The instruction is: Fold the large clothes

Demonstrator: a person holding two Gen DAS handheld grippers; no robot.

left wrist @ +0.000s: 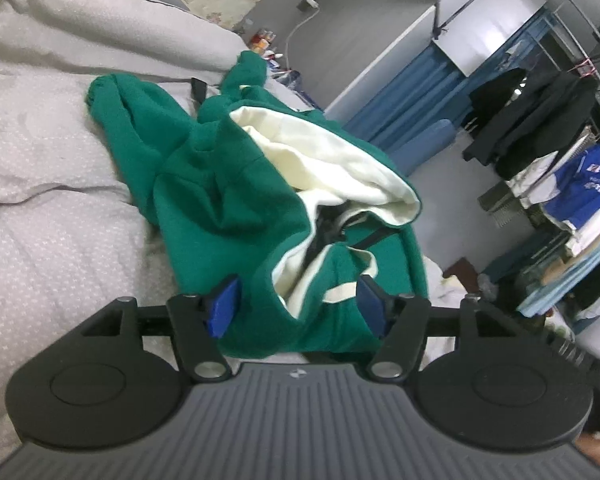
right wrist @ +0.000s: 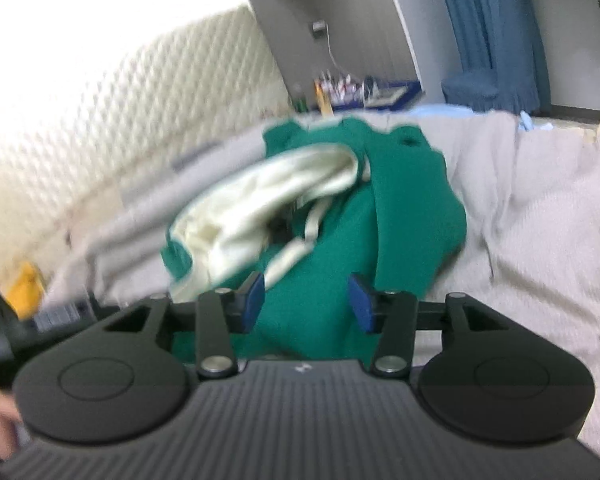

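A green hoodie (left wrist: 228, 184) lies crumpled on the bed (left wrist: 40, 200), cream lining showing, folding unfinished. Left gripper (left wrist: 296, 304) and right gripper (right wrist: 306, 300) hover over its near edge, jaws released.

Your left wrist view is evenly lit and mostly sharp, with fisheye bending at its edges. Your right wrist view is smeared with motion blur, and the headboard (right wrist: 112, 92) glares white toward the upper left.
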